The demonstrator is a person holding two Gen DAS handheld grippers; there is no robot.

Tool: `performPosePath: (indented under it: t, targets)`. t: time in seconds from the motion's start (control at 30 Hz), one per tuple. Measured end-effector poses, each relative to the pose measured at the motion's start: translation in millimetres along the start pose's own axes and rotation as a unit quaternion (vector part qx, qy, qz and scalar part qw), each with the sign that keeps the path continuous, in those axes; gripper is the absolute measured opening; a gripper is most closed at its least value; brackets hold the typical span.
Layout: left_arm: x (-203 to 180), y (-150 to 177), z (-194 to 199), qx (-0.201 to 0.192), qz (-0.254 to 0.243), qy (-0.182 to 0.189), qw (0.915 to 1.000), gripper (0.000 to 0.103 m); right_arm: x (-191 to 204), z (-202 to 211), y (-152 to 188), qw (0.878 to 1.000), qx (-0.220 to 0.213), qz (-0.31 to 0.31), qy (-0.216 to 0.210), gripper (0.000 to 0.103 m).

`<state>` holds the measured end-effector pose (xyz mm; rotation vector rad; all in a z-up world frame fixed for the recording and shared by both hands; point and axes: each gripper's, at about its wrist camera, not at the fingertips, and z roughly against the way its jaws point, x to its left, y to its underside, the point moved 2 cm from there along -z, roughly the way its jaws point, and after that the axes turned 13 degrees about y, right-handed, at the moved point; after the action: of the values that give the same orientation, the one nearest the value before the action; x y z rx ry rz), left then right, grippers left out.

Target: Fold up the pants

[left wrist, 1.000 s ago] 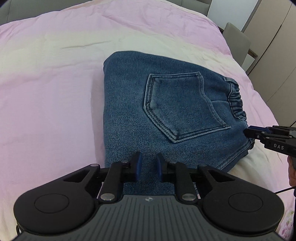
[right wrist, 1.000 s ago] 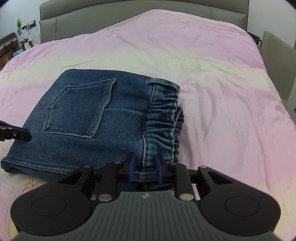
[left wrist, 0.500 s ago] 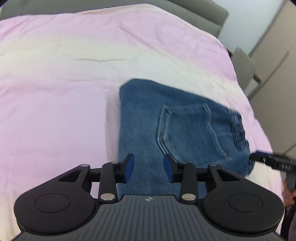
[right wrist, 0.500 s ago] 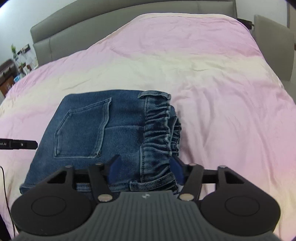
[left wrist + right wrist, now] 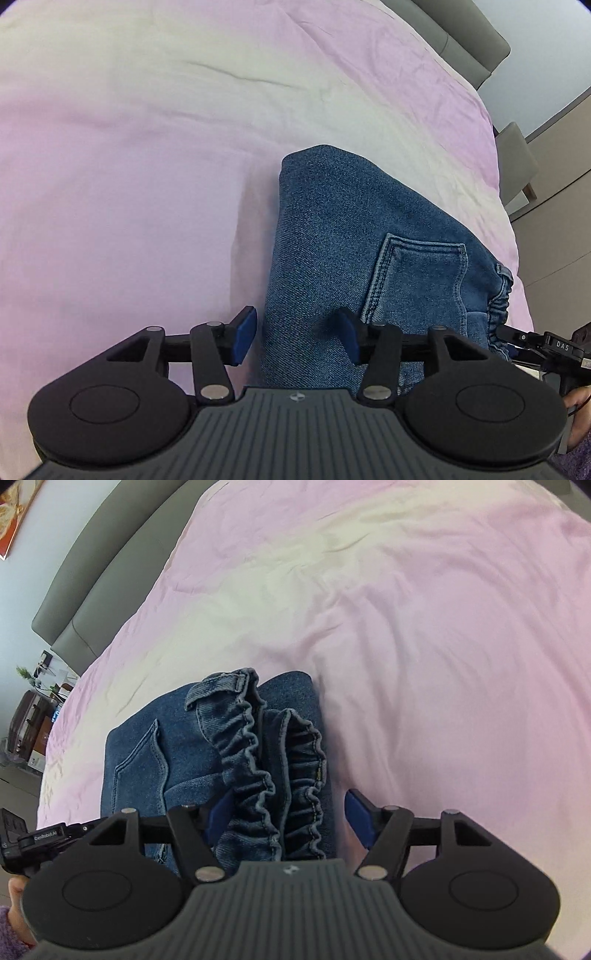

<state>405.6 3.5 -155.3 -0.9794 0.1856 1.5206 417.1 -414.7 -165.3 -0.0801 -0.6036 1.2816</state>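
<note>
Folded blue denim pants (image 5: 351,240) lie on the pink bed, back pocket (image 5: 417,280) up. My left gripper (image 5: 297,338) is open, its blue pads straddling the folded left edge of the pants. In the right wrist view the pants (image 5: 192,753) show their gathered elastic waistband (image 5: 266,771). My right gripper (image 5: 286,818) is open wide with the waistband end between its pads. The right gripper also shows at the edge of the left wrist view (image 5: 535,341), and the left one in the right wrist view (image 5: 40,840).
The pink and cream bedspread (image 5: 147,147) spreads all around the pants. A grey headboard (image 5: 96,576) stands at the back. A chair (image 5: 517,166) and wardrobe doors (image 5: 565,206) stand to the right of the bed; a suitcase (image 5: 26,723) stands at the left.
Both grippers have opened wide from nearly shut. Both have tipped downward and moved closer over the pants' ends, so the pants now sit between their pads.
</note>
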Motion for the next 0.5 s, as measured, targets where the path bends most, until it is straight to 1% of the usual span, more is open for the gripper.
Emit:
performPosePath:
  t: [0.07,0.1,0.2,0.27,0.37,0.5]
  targets:
    - [0.0,-0.5,-3.8,0.002,-0.002,-0.002,1.0,0.068,-6.2,-10.3,-3.0,0.999,0.017,-0.018,-0.022,0.064]
    - [0.2,-0.9,-4.6,0.003,-0.004,-0.001,1.0,0.069,-8.3,-13.0,-2.9,0.999,0.023,-0.023,-0.029,0.065]
    - [-0.6,-0.4,-8.5,0.005,-0.011,-0.005,0.9999,0.07,-12.1,-23.1,-2.6,0.997,0.037,-0.033,-0.054,0.065]
    - [1.9,-0.3,-9.1,0.007,-0.012,-0.001,0.9999,0.071,-11.6,-30.2,-3.2,0.996,0.046,-0.036,-0.065,0.066]
    - [3.6,-0.8,-9.7,0.009,-0.013,0.003,0.9999,0.071,-5.6,-38.9,-4.9,0.997,0.048,-0.026,-0.063,0.066]
    - [3.0,-1.1,-12.0,0.008,-0.019,-0.001,0.9998,0.071,-6.8,-43.2,-5.0,0.996,0.051,-0.03,-0.068,0.065]
